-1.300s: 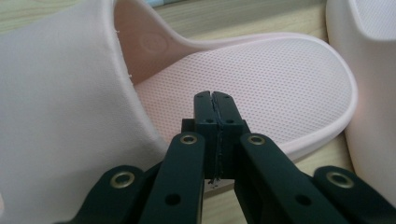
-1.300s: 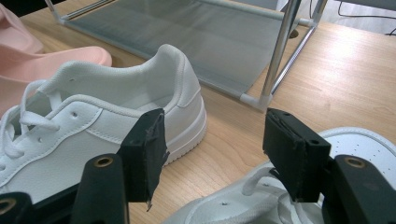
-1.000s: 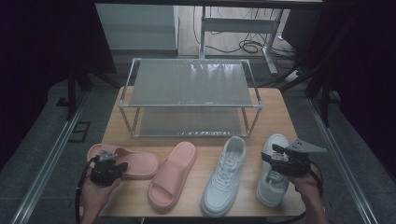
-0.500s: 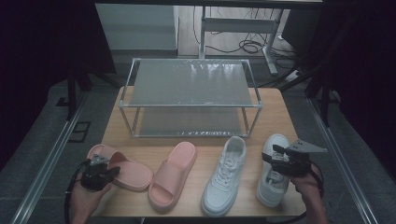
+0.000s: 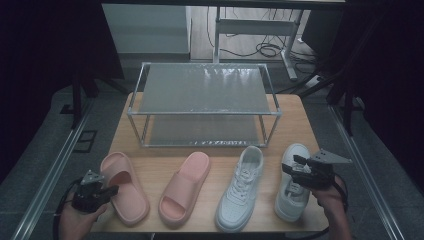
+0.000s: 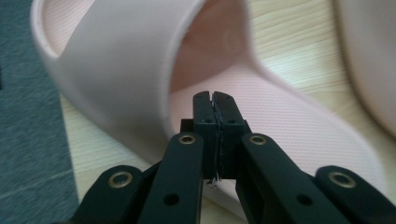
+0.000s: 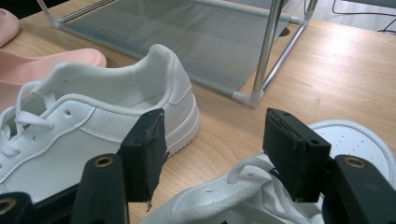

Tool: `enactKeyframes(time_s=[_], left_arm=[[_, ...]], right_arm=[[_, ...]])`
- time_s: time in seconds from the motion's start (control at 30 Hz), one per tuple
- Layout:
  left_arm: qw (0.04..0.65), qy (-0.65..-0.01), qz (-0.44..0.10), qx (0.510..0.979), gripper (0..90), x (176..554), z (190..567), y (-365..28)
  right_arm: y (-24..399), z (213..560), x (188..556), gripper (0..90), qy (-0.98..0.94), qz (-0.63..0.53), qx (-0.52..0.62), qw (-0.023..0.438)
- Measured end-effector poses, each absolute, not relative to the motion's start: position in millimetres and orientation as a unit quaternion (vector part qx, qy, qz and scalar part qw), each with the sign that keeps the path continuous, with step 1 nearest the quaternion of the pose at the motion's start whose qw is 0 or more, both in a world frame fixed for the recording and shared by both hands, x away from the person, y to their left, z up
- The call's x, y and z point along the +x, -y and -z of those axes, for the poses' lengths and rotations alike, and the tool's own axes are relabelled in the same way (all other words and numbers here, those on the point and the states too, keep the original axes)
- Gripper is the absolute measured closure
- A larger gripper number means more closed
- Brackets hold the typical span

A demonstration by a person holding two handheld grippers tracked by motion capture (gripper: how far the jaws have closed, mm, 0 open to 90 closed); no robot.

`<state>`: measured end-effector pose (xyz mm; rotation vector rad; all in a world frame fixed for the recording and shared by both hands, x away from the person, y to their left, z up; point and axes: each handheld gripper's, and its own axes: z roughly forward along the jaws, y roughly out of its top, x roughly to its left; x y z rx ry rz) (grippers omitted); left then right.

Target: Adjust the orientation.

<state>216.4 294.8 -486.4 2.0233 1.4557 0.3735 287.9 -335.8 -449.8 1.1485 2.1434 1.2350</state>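
Down at the near left corner of the wooden table (image 5: 215, 150), the left gripper (image 5: 102, 192) has its black jaws pressed flat together with nothing between them. In the left gripper view their tips (image 6: 214, 100) point at the wide strap of the left slide (image 6: 140, 79), a soft, matte pink foam shoe with a finely ribbed footbed and rounded edges. That slide (image 5: 125, 187) lies at the table's left end, its mate (image 5: 185, 187) just beside it toward the middle.

Over on the right, the right gripper (image 5: 296, 167) hovers above the right sneaker (image 5: 292, 187) with its jaws wide apart; the square pads (image 7: 149, 149) are faced with dark, slightly frayed rubber. Below them show the shoe's white laces and perforated toe (image 7: 355, 140). The left sneaker (image 7: 93, 121), smooth white leather with stitched panels and a padded collar, sits close by.

Behind the shoes stands a two-tier rack (image 5: 205, 90): thin metal tubes carrying taut grey fabric shelves.
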Motion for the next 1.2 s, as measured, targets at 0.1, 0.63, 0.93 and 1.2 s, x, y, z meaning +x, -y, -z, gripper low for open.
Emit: enactKeyframes(time_s=[0.1, 0.63, 0.93, 1.2], left_arm=[[0.317, -0.549, -0.150, 0.759, 90.0, 211.2, 476.1, -296.3], [0.303, -0.631, -0.162, 0.695, 90.0, 256.2, 497.7, -368.7], [0.303, -0.633, -0.146, 0.697, 90.0, 277.5, 506.6, -370.2], [0.297, -0.632, -0.149, 0.700, 90.0, 280.3, 506.1, -366.9]], right_arm=[[335.7, 449.5, 287.6, 39.7, -0.769, -0.443, 0.411, 0.207], [339.3, 447.2, 286.7, 40.3, -0.756, -0.451, 0.421, 0.218], [339.2, 447.9, 287.0, 40.3, -0.756, -0.450, 0.423, 0.217], [338.8, 448.9, 287.8, 40.3, -0.757, -0.449, 0.422, 0.216]])
